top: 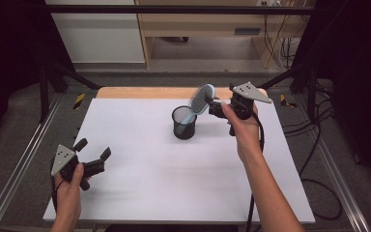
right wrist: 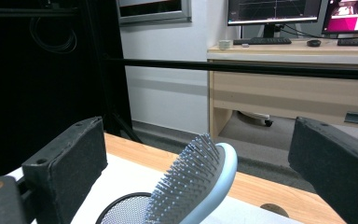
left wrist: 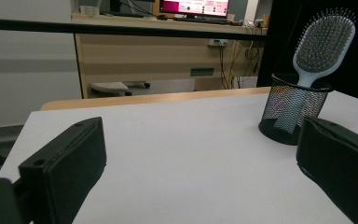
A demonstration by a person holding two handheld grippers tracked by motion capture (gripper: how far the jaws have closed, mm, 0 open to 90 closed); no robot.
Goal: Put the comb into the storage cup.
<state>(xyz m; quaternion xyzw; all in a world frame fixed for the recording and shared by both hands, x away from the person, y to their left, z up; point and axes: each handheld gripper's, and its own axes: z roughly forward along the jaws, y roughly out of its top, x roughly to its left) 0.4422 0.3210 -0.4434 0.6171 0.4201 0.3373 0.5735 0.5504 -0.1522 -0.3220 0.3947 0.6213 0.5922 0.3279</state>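
1. High view showed the hairbrush (top: 201,99) standing handle-down in the black mesh cup (top: 184,123), which sat on the far middle of the white surface (top: 140,164); the head leaned out over the rim toward my right tongs (top: 212,102).
2. My right tongs were apart, one jaw on each side of the brush head with clear space between, as far as I could tell, so nothing was clamped.
3. My left tongs (top: 95,155) were also apart and empty, low over the near left of the surface, well apart from the cup.
4. I judged the brush light and stiff: a hard plastic paddle, smooth and likely a bit slippery on its pale blue back, with springy bristles on the face that would give under the pads.
5. I judged the edges of the head, or the neck just above the rim, the better place to take hold, not the bristles.
6. The cup looked light too, so I reckoned a sideways pull on the brush might tip or drag it.
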